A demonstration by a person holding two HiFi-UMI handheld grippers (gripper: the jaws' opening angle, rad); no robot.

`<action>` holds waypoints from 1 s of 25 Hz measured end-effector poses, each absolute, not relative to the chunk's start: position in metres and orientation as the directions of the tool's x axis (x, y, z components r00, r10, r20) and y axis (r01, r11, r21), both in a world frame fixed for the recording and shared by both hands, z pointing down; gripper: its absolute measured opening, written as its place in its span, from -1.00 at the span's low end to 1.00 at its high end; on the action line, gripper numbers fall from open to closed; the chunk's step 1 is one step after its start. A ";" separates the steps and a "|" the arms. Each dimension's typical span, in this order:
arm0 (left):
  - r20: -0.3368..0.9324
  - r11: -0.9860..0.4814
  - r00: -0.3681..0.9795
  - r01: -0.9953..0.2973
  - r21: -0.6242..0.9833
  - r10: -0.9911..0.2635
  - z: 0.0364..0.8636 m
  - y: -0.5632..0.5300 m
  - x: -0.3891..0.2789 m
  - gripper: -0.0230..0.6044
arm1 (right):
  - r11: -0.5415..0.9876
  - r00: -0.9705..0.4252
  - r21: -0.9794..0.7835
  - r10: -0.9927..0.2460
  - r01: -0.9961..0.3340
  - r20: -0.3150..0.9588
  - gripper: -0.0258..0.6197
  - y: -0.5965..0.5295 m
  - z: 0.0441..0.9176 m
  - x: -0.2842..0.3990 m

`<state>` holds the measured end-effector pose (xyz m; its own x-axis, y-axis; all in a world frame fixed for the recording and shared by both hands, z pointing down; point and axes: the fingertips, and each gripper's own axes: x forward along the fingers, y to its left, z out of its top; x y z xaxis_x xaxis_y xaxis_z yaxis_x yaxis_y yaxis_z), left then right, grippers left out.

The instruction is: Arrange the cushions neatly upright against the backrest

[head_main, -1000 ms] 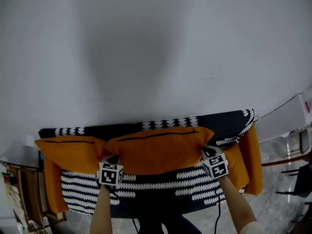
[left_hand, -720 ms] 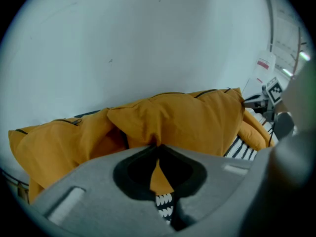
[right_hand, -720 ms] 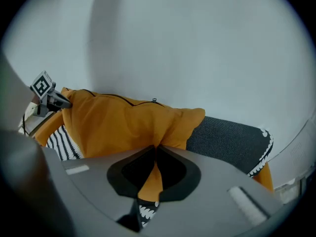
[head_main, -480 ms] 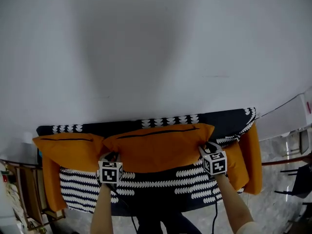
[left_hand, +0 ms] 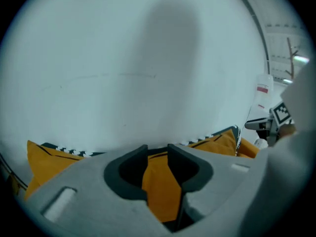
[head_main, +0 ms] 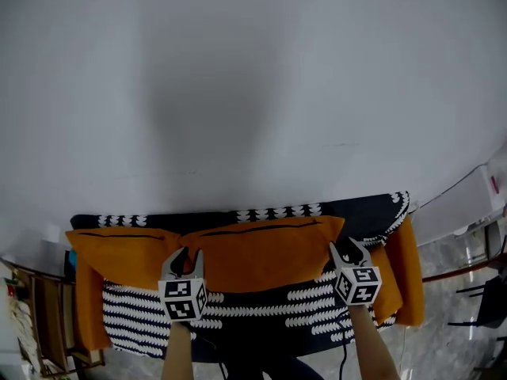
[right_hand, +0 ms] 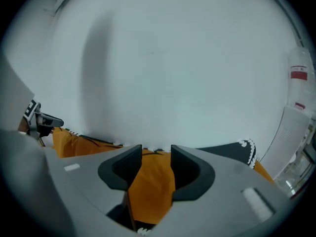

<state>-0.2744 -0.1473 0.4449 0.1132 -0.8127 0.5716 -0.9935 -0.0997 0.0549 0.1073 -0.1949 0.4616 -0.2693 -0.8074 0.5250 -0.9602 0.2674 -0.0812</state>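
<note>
Wall: a plain white wall (head_main: 253, 93) fills most of the head view. A soft grey shadow lies on it, and it stands directly behind the sofa.
Sofa: the sofa (head_main: 261, 307) wears a dark cover with rows of white marks. Its backrest (head_main: 368, 206) runs along the wall.
Middle cushion: an orange cushion (head_main: 261, 248) with a dark zip line near its top edge. It stands against the backrest, between the two grippers.
Left cushion: a second orange cushion (head_main: 119, 248) also stands at the backrest and touches the middle one.
Right end: a further orange cushion (head_main: 405, 267) stands at the sofa's right end, partly behind the right gripper.
Left gripper (head_main: 184, 253): the jaws are apart and opening. The orange fabric of the middle cushion's lower left corner lies between them, not pinched.
Right gripper (head_main: 351, 248): the jaws are also opening. The cushion's lower right corner lies loose between them.
Floor: grey marbled floor (head_main: 459, 331) shows at the right, and a dark chair (head_main: 485, 295) stands on it.
Left edge: wooden furniture (head_main: 40, 315) stands beside the sofa; its kind is not clear.
</note>
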 end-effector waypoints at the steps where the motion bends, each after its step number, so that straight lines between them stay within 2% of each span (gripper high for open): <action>1: 0.540 -0.095 0.110 -0.994 0.055 -0.835 0.427 -0.147 -0.273 -0.51 | 0.259 -0.265 -0.083 -0.827 -0.962 0.496 -0.35 -0.194 0.445 0.105; 10: 0.282 -0.129 0.129 -0.991 0.022 -0.951 0.286 -0.116 -0.247 -0.54 | 0.257 -0.257 -0.039 -0.918 -0.966 0.302 -0.72 -0.149 0.321 0.075; 12: 0.238 -0.134 0.137 -0.991 0.030 -0.962 0.263 -0.105 -0.241 -0.61 | 0.246 -0.247 -0.035 -0.930 -0.969 0.272 -0.88 -0.134 0.301 0.071; 18: 0.174 -0.151 0.156 -0.988 0.044 -0.972 0.223 -0.070 -0.224 -0.91 | 0.236 -0.233 -0.008 -0.953 -0.972 0.193 -0.89 -0.091 0.254 0.068; 25: 0.141 -0.151 0.160 -0.986 0.069 -0.977 0.201 -0.039 -0.215 -0.92 | 0.198 -0.206 -0.072 -0.970 -0.978 0.132 -0.89 -0.057 0.229 0.066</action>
